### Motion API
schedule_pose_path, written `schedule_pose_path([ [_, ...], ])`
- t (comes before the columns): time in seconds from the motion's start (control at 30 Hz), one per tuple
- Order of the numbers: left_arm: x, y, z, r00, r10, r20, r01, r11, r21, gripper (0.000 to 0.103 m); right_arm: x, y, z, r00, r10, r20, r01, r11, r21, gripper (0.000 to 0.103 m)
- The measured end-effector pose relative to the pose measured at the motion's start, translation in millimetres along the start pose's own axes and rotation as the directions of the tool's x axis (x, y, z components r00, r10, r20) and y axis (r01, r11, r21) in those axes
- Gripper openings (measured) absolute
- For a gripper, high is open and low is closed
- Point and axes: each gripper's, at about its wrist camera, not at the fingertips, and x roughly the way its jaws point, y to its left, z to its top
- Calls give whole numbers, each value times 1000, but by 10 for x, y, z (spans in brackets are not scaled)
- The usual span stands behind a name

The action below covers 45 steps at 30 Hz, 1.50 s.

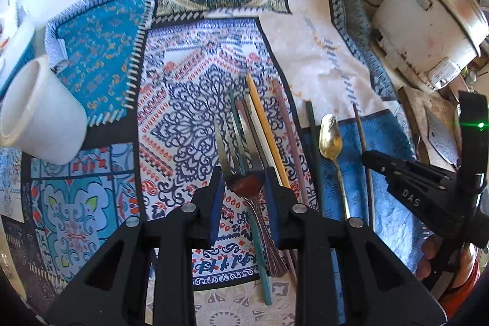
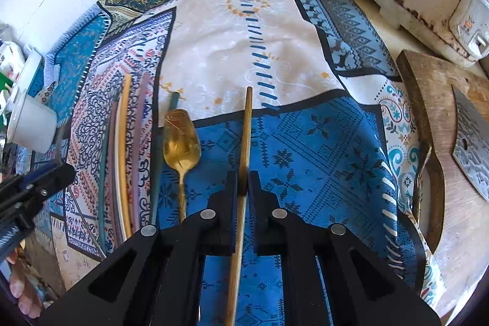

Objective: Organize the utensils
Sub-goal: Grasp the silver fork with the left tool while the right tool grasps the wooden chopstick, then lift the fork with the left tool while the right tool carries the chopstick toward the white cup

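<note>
My left gripper (image 1: 244, 182) is shut on a silver fork (image 1: 237, 161), tines pointing away, just above several coloured chopsticks (image 1: 266, 130) on the patterned cloth (image 1: 183, 100). A gold spoon (image 1: 330, 136) lies to its right, also in the right wrist view (image 2: 181, 142), with a dark green chopstick (image 2: 159, 161) beside it. My right gripper (image 2: 243, 188) is shut on a brown wooden chopstick (image 2: 246, 136) over the blue cloth patch; it shows at the right edge of the left wrist view (image 1: 366, 156).
A white cup (image 1: 39, 115) stands at the left, also in the right wrist view (image 2: 32, 124). A white appliance (image 1: 428, 29) sits at the back right. A wooden cutting board (image 2: 443, 127) with a cleaver (image 2: 472, 148) lies to the right.
</note>
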Motion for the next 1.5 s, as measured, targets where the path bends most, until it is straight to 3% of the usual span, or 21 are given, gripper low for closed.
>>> schedule_pose_path([
  [0.33,-396,-2,37,995,10,97,-11,1000,15,25,-380,88,14,995,32,98,-32,999,3,6],
  [0.8,-865,1,108,978,-2,209,-3,1000,23,25,-952,256,34,970,47,239,-45,999,-12,6],
  [1.17,-1283,158,150,947,26,319,-14,999,-39,25,-1312,565,132,940,101,325,-65,991,-120,6],
  [1.5,-1680,517,155,911,103,398,-49,988,-144,25,-1553,997,303,909,190,372,-101,964,-246,5],
])
